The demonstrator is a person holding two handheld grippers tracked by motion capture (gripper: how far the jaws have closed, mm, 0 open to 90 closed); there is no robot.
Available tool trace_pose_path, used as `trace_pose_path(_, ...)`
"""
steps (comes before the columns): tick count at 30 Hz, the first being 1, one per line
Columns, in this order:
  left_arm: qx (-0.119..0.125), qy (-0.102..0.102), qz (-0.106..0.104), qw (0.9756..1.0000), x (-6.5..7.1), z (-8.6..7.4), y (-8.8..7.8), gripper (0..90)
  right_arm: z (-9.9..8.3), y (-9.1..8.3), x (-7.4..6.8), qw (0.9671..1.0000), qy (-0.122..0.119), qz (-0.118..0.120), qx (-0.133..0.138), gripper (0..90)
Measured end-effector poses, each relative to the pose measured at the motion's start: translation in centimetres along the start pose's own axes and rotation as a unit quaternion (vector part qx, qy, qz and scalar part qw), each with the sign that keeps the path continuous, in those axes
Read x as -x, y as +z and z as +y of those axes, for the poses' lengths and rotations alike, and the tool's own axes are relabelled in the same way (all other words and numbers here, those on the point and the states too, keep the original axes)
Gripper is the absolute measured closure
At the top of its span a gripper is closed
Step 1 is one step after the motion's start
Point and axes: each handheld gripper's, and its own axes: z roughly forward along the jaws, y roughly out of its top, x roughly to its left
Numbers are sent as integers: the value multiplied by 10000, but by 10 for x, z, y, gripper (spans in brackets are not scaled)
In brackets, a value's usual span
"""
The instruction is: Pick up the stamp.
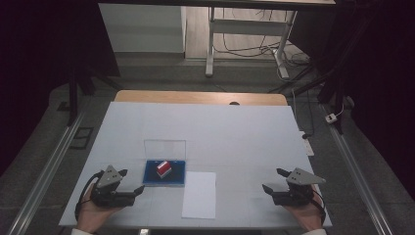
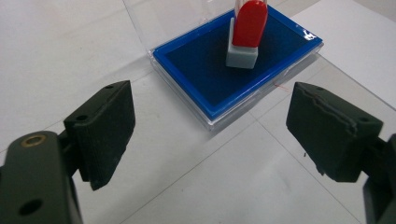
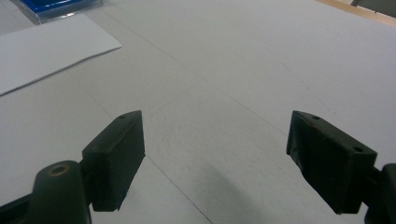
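A blue ink pad (image 1: 164,173) (image 2: 219,70) lies in a clear case with its lid (image 1: 165,148) swung up behind it. On the pad stands a stamp (image 1: 163,169) (image 2: 246,35) with a red handle and a grey base. A white sheet of paper (image 1: 199,194) (image 3: 44,46) lies just right of the pad. My left gripper (image 1: 131,182) (image 2: 210,135) rests open on the table, left of the pad, jaws empty and aimed at it. My right gripper (image 1: 274,180) (image 3: 217,154) stands open and empty at the table's right, pointing left over bare surface.
The work surface is a white table top (image 1: 235,132) with a wooden edge at the far side. Beyond it stand a metal table frame (image 1: 244,39) and loose cables on the floor. Rails run along both sides of the table.
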Motion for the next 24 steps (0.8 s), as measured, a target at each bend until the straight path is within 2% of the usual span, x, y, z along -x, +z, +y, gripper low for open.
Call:
trace_pose_path(10,-10,-16,-35,10000,0,3,-2,163,-1,2,-1,10000,-6,11,-13,204)
trace_pose_path(15,-59,-23,-121,9999,2,7,-2,171,-3,5,-2,9999,-26,125,-57,212)
trace_pose_path(20,-96,110,-84,9999,7,15,-5,176,-3,5,-4,9999,-23,137,4,217)
trace_pose_path(24,-103,118,-50,9999,8,20,-7,178,-3,5,-4,9998,14,172,36,219)
